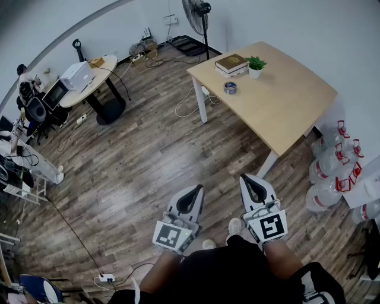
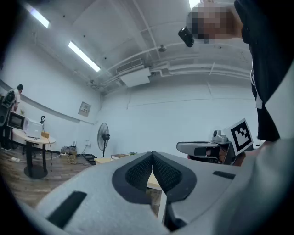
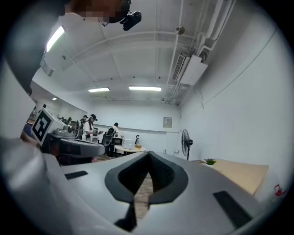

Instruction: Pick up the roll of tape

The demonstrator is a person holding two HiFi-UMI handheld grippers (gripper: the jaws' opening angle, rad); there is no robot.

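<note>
Left grey two-jaw gripper (image 1: 198,190), right grey two-jaw gripper (image 1: 245,178): jaws together, empty. Approach pale wooden table (image 1: 285,101); open jaws before reaching small grey tape roll (image 1: 230,88).

Roll of tape (image 1: 230,88) lies flat on the wooden table (image 1: 285,101).

The head camera looked steeply down at a far table (image 1: 285,101). Both gripper cameras faced level across the room; all three caught the pedestal fan (image 1: 199,9).

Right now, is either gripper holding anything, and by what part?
Nothing is held: left gripper and right gripper are shut, empty; roll of tape untouched.
</note>
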